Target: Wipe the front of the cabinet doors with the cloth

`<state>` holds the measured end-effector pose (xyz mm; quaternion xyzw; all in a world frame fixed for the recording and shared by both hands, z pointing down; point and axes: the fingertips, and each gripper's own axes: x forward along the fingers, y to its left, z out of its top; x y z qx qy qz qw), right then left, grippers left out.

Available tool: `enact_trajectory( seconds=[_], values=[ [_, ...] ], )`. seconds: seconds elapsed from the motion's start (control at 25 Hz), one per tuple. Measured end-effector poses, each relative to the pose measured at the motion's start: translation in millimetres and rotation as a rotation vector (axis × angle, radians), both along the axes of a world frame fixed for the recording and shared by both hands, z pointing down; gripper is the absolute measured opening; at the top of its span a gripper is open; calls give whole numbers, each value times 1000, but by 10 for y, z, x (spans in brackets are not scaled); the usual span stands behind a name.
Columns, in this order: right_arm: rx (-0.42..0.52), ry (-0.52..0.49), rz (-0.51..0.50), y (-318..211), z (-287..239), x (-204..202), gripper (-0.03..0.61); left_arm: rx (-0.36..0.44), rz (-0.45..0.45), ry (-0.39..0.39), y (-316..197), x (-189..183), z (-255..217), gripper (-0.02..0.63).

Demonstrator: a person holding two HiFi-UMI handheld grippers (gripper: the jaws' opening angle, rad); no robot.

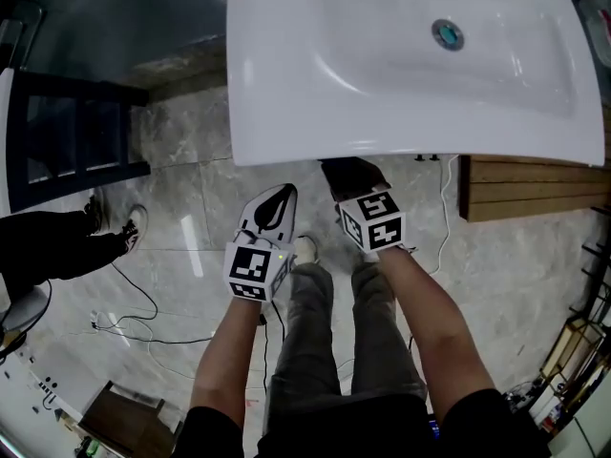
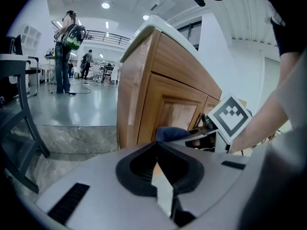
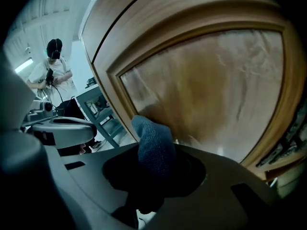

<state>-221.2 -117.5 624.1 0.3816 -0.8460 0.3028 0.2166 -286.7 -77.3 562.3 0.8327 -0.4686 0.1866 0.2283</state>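
Note:
The blue cloth sticks up between the jaws of my right gripper, which is shut on it, and its tip touches the lower left of the wooden cabinet door panel. In the head view the right gripper reaches under the white sink top. My left gripper hangs beside it, shut and empty, short of the cabinet. From the left gripper view, the shut left gripper faces the cabinet door, with the cloth and the right gripper's marker cube beyond.
A standing person's dark trousers and shoes are at the left, next to a dark frame. Cables trail over the marble floor. A wooden slatted shelf sits at the right. More people stand far off.

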Motion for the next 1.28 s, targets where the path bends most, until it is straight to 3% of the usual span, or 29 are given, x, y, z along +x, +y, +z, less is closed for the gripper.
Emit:
enact_trajectory(
  seconds=[0.72,1.28],
  values=[
    [-2,24,106,-32,21,1177,107,14,81,12,-123,1180,21,8],
    [-17,-55,165,151,-246,1414,109,16,96,21,-73,1551,-132,8]
  ],
)
